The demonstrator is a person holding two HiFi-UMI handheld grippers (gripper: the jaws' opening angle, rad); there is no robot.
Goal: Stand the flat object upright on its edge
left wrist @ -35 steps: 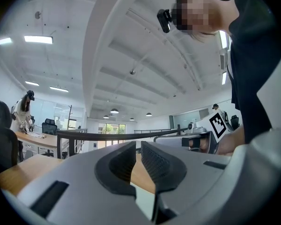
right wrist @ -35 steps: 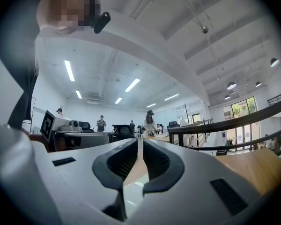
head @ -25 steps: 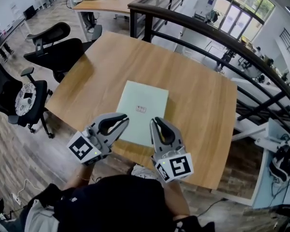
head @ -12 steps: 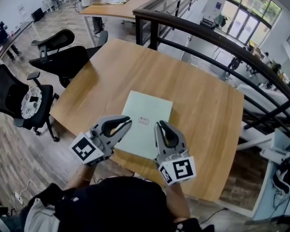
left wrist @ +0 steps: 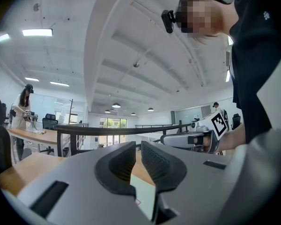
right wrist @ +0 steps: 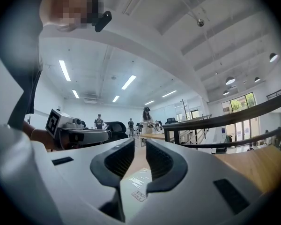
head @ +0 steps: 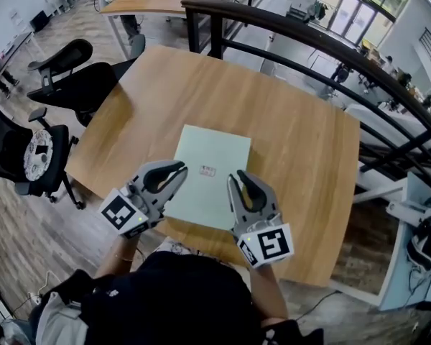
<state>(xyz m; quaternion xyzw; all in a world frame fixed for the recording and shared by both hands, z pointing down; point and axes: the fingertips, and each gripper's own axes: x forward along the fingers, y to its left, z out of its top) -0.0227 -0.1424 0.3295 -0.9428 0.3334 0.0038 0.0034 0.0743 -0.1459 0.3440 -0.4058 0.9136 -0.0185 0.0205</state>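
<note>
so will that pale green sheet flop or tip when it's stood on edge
The pale green sheet lies flat with straight edges, so it's probably stiff. It looks thin, so likely tippy on edge. Its glossy sheen suggests it's slippery.

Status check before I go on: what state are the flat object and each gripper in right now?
Flat pale green object: lying flat on the table, not gripped, not yet stood on edge.
Left gripper: fingers shut, nothing between them, over the object's near left edge.
Right gripper: fingers opening, narrow gap, nothing between them, over the object's near right part.
</note>
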